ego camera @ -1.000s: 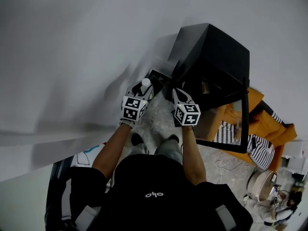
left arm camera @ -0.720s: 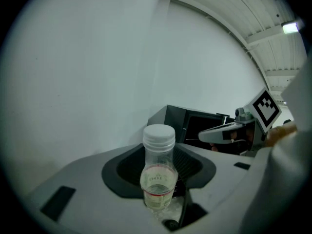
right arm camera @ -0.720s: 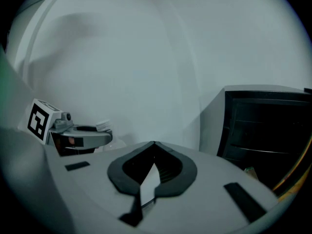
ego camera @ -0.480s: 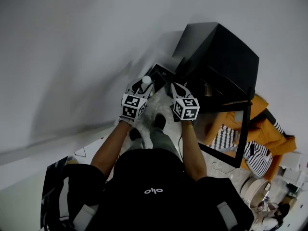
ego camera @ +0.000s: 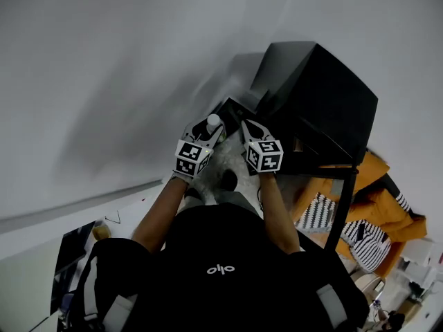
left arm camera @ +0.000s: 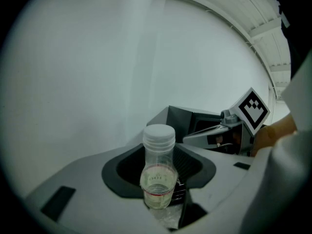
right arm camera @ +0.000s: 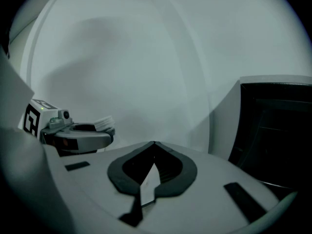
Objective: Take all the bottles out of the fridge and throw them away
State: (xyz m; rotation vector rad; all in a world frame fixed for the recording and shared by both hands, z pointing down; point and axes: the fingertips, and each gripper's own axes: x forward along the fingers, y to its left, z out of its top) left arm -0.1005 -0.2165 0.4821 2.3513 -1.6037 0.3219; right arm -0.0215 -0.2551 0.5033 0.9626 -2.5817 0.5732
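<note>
Between the wide-set jaws of the left tool [ego camera: 206, 131], clamped upright: a clear bottle [left arm camera: 158, 177], white cap on top, a little liquid at the bottom, long axis near vertical. Just to the right and level with it, the right tool [right arm camera: 154, 144], jaws pressed together on nothing. Just beyond both tips and a little lower, a dark bin [ego camera: 232, 111] with an open mouth, tucked against the wall beside the black fridge [ego camera: 325, 95]. Lies straight ahead of the bottle, nearer the left hand than the right. Judged next: carrying the bottle forward over the bin's mouth, then spreading the jaws to drop it base-first. Fridge interior out of sight, so no telling how many bottles remain
</note>
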